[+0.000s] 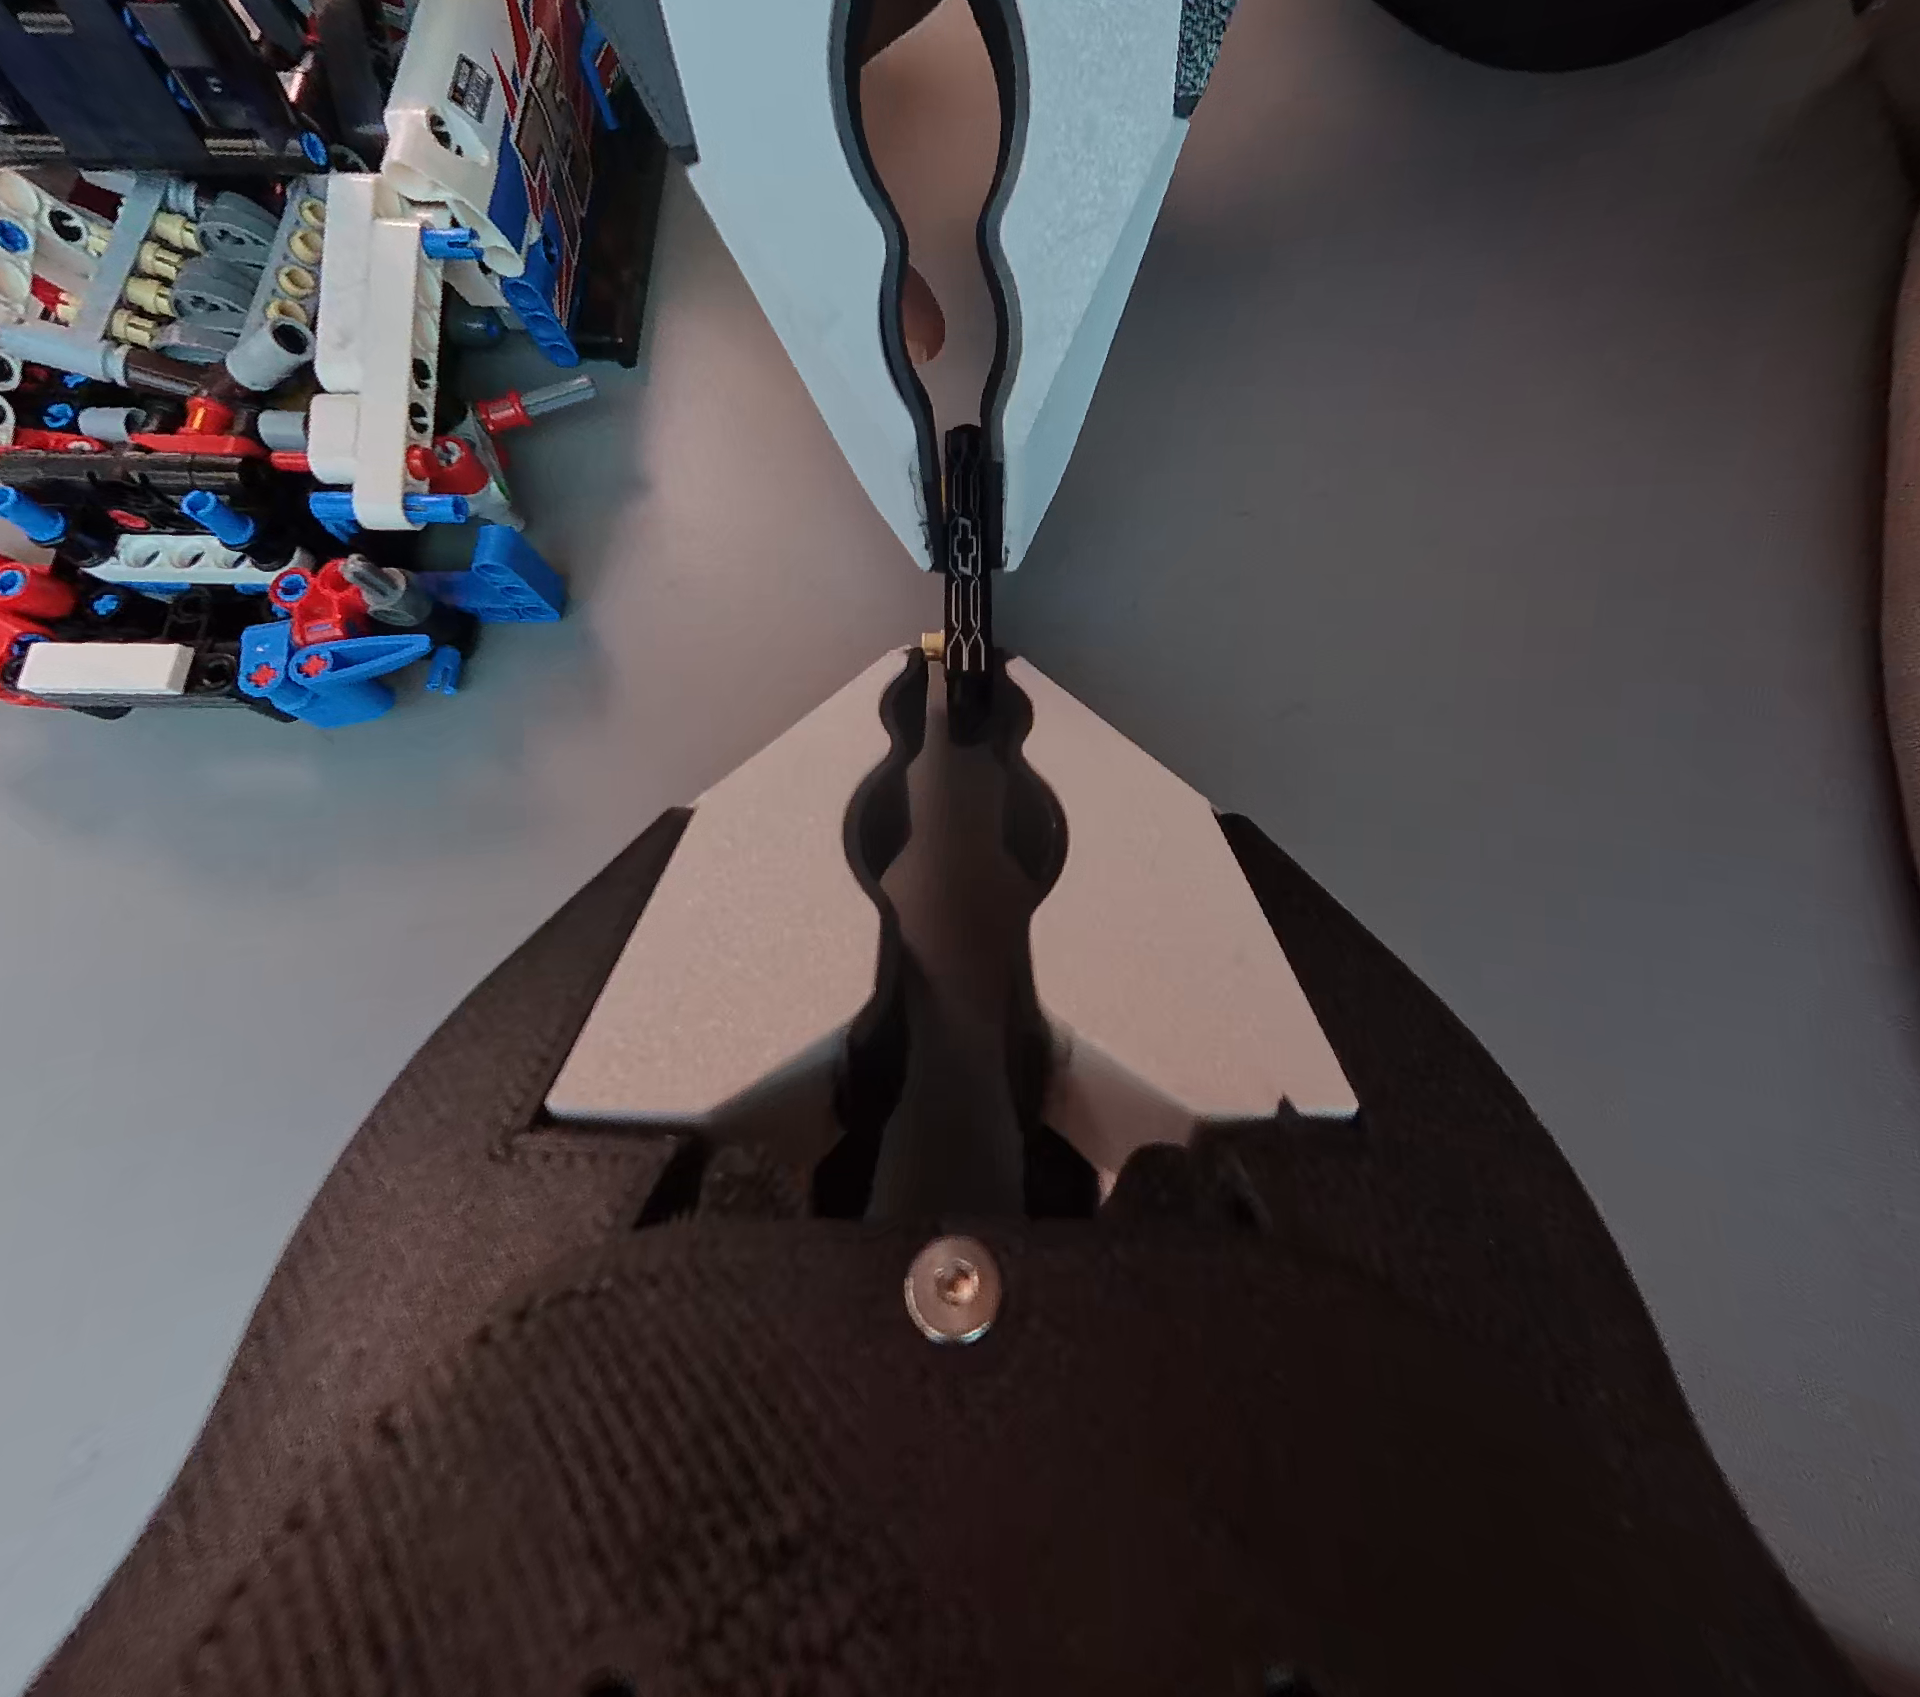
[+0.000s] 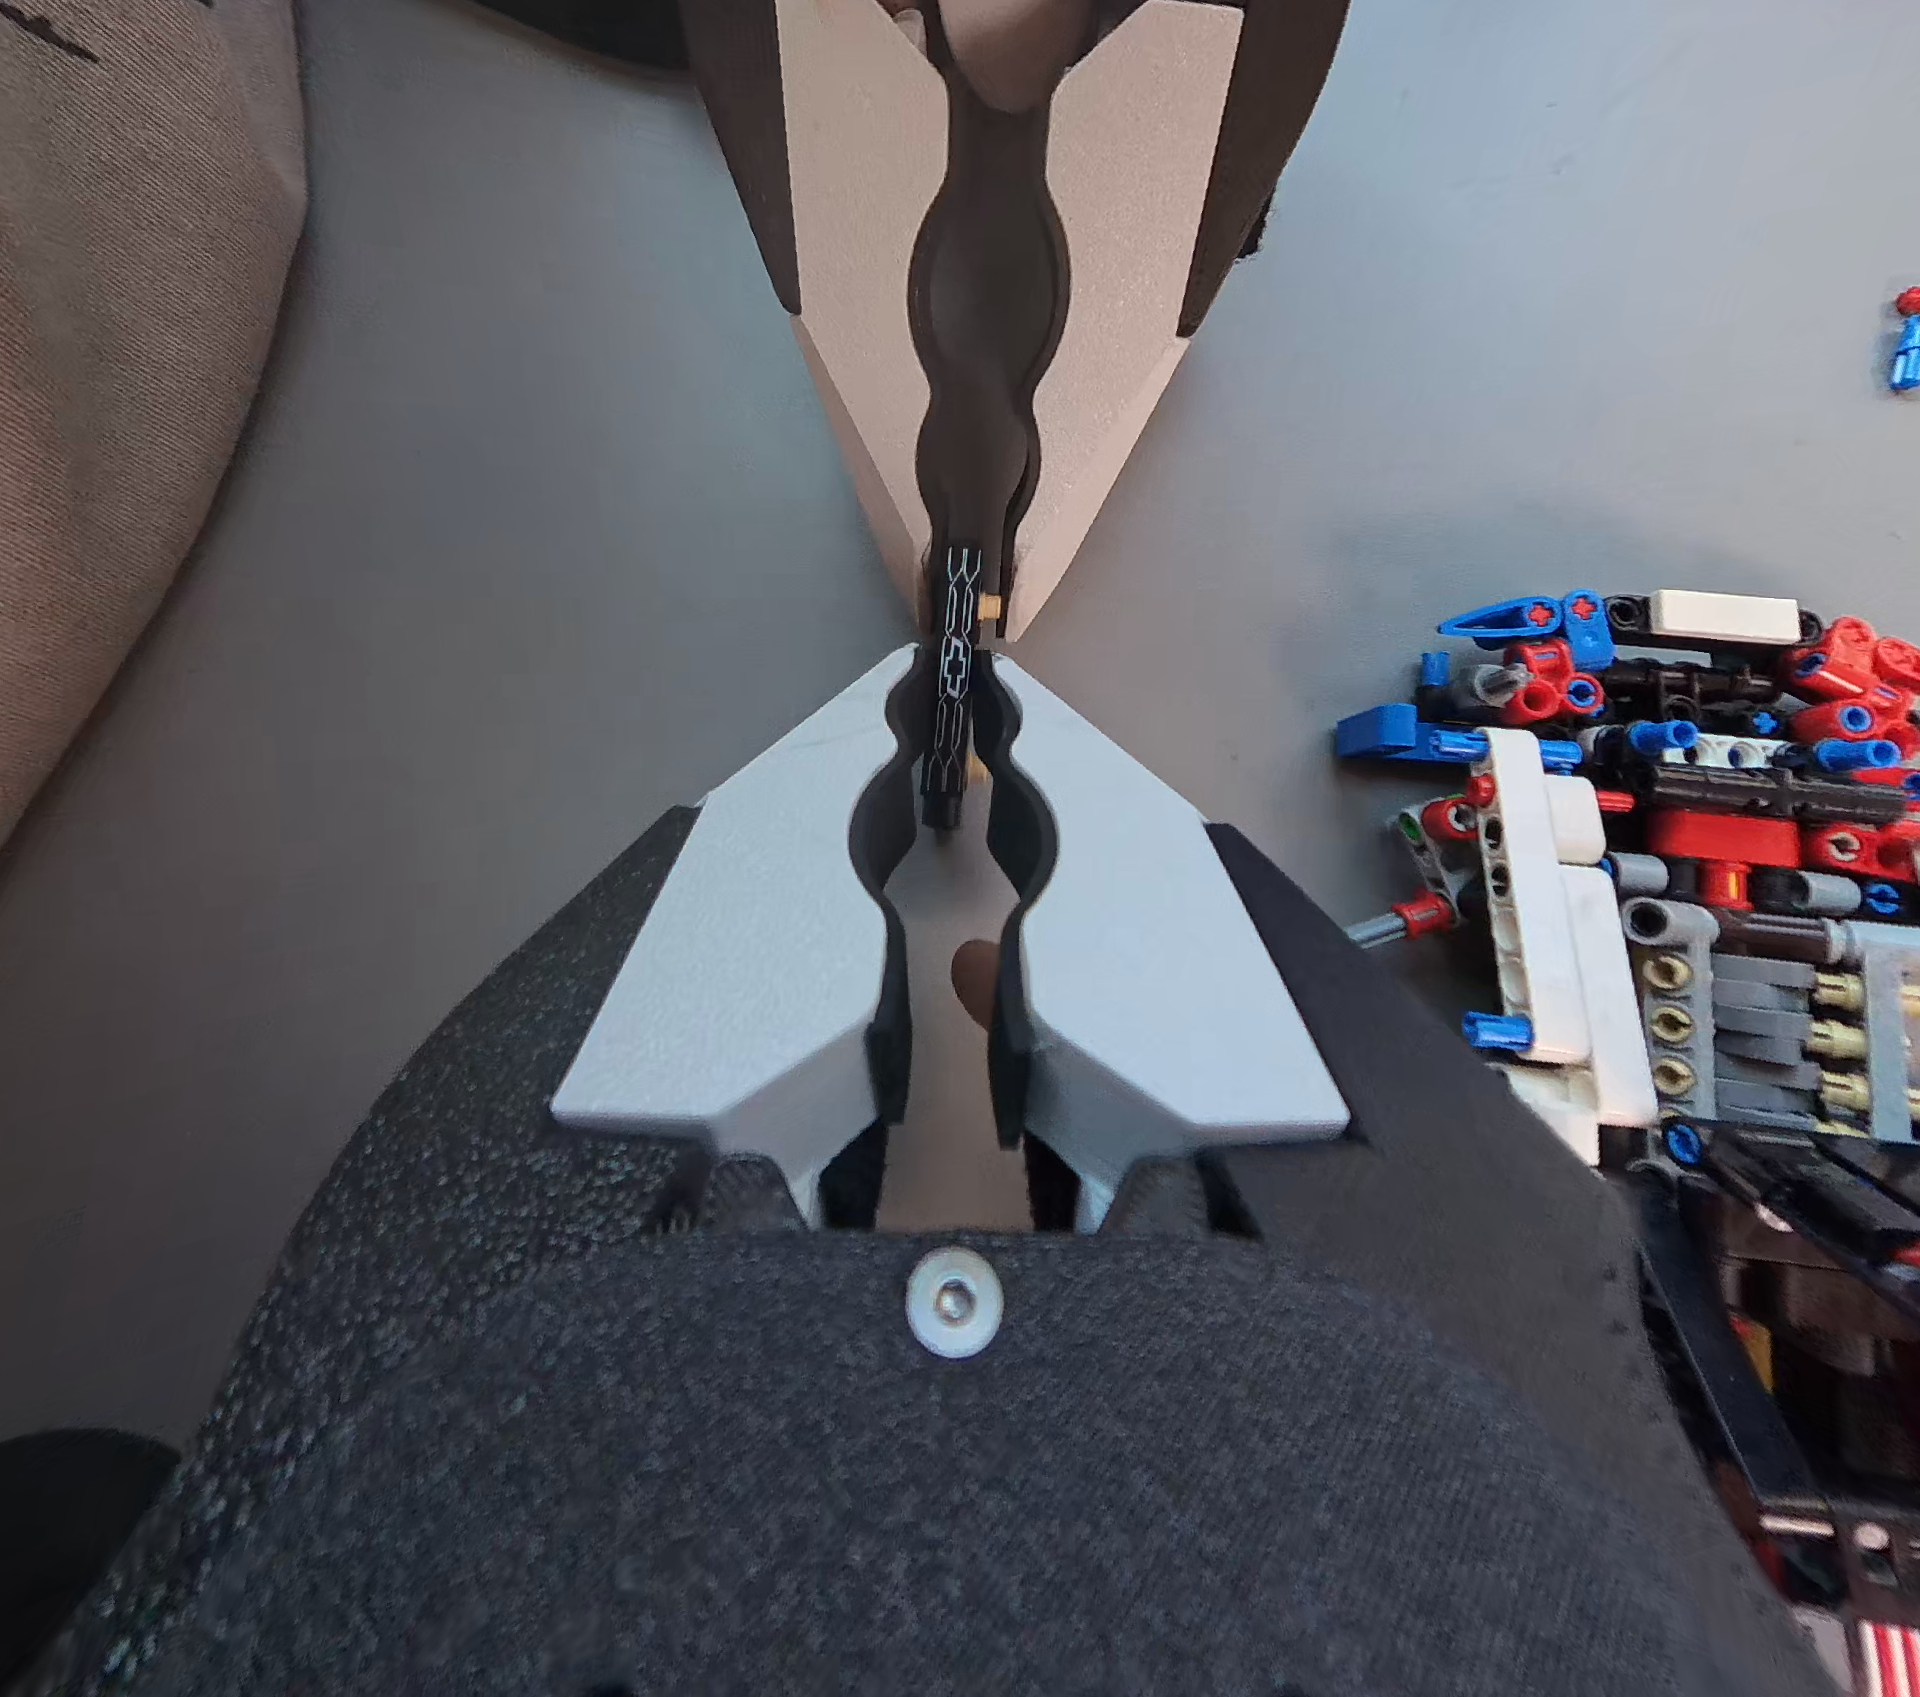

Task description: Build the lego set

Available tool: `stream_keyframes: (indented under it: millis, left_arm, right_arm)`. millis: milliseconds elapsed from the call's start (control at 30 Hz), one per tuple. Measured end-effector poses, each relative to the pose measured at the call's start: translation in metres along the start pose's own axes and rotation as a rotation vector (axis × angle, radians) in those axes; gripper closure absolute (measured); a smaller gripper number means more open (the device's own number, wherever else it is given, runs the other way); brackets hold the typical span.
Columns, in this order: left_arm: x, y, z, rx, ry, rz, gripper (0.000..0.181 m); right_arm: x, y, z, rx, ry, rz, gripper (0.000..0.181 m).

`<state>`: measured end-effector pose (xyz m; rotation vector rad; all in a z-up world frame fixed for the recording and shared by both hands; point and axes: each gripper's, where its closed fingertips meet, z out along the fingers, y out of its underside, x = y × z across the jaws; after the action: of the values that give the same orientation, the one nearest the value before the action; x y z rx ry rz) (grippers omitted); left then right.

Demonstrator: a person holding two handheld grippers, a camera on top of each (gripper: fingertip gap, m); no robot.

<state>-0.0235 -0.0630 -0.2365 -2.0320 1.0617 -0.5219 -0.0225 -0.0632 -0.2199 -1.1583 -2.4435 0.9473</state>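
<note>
Black strip (image 1: 966, 608): small printed piece, held at both ends, tip to tip, above the table.
Left gripper (image 1: 961, 681): pinched on one end.
Right gripper (image 2: 951, 691): clamped on the other end.
Hard to see: tan peg (image 2: 994, 605) on the strip, tiny.
Model (image 2: 1662, 920): half-built, cut off at the frame edge.
Table (image 1: 1455, 608): plain grey.

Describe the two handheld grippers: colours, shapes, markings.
The left gripper has a dark brown ribbed printed body, one silver screw and pale wedge-shaped fingers with wavy black inner pads. The right gripper has a speckled dark grey body, a silver screw and light grey wedge fingers with the same wavy black lining. No cables show.
</note>
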Motion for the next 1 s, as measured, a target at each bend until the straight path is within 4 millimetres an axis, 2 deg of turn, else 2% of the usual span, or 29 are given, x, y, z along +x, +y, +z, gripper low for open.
stream_keyframes:
  millis: [400,500,567,633,767,1000]
  left_arm:
    - [0.0,0.0,0.0,0.001,-0.008,0.005,0.172]
    - [0.002,-0.003,-0.004,0.035,0.014,-0.015,0.16]
    - [0.002,-0.012,-0.011,0.102,0.027,-0.053,0.159]
    - [0.0,-0.017,-0.014,0.133,0.012,-0.058,0.164]
    - [0.002,-0.013,-0.004,0.079,0.002,-0.025,0.175]
    - [0.002,-0.012,-0.004,0.019,0.003,0.014,0.175]
  right_arm:
    - [0.001,0.002,0.001,-0.08,0.053,-0.024,0.176]
    - [0.0,0.002,0.001,-0.063,0.058,-0.009,0.176]
    - [0.0,0.002,0.001,-0.06,0.077,-0.013,0.176]
    - [0.0,0.002,0.001,-0.059,0.095,-0.017,0.176]
    - [0.0,0.002,0.001,-0.049,0.117,-0.021,0.176]
    - [0.0,0.001,0.0,0.032,0.151,0.032,0.176]
